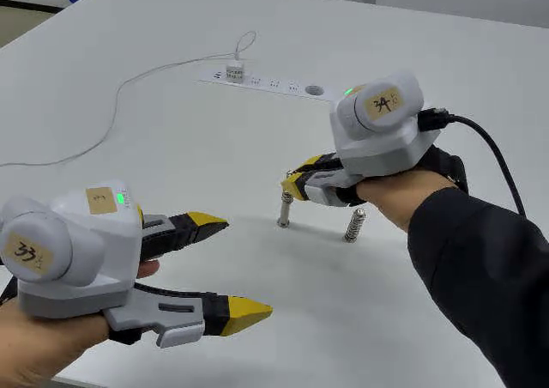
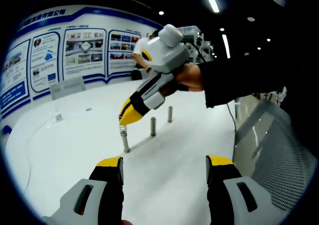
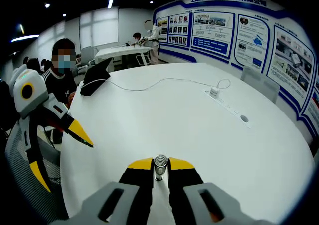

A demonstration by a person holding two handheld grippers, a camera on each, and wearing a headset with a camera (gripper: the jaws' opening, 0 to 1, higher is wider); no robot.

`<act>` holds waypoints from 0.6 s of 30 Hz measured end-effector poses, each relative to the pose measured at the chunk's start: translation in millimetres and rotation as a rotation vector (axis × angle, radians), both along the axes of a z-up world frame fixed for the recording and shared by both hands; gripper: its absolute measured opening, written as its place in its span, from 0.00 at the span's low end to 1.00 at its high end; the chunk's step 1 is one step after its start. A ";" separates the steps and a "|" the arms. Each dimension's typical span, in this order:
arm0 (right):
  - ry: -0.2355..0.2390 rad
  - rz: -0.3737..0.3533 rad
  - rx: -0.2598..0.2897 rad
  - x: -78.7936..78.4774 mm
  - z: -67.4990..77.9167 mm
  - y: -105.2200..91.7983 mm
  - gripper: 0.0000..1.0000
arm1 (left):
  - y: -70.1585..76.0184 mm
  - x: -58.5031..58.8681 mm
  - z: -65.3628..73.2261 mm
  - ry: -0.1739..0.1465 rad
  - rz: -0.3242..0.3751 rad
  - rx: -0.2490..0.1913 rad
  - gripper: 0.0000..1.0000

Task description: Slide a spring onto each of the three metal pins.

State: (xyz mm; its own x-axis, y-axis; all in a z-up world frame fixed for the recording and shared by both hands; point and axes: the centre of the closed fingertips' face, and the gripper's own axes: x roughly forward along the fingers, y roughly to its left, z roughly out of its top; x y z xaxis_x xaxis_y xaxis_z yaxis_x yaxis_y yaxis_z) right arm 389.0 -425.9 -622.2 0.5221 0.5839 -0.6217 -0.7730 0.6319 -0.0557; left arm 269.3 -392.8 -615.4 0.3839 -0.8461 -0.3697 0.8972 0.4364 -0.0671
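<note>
Our right gripper (image 3: pixel 160 164) pinches a spring (image 3: pixel 160 171) upright, jaws nearly closed. The bare metal pin (image 1: pixel 285 209) stands vertical just below, at six o'clock. Our left gripper (image 1: pixel 230 266) hangs wide open and empty, well apart at eight o'clock.

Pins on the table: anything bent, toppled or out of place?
Nothing stands out. In the left gripper view all three pins stand upright on the table, and the right gripper holds a spring over the nearest one.
</note>
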 end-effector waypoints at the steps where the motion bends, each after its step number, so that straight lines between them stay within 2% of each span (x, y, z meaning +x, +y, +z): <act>1: 0.003 -0.001 -0.001 -0.7 -1.3 -0.3 0.12 | 0.0 -0.1 -0.2 0.000 0.000 0.001 0.68; 18: 0.025 0.005 -0.019 -3.7 -10.0 0.8 0.12 | 0.1 0.0 -0.3 0.002 0.001 -0.001 0.68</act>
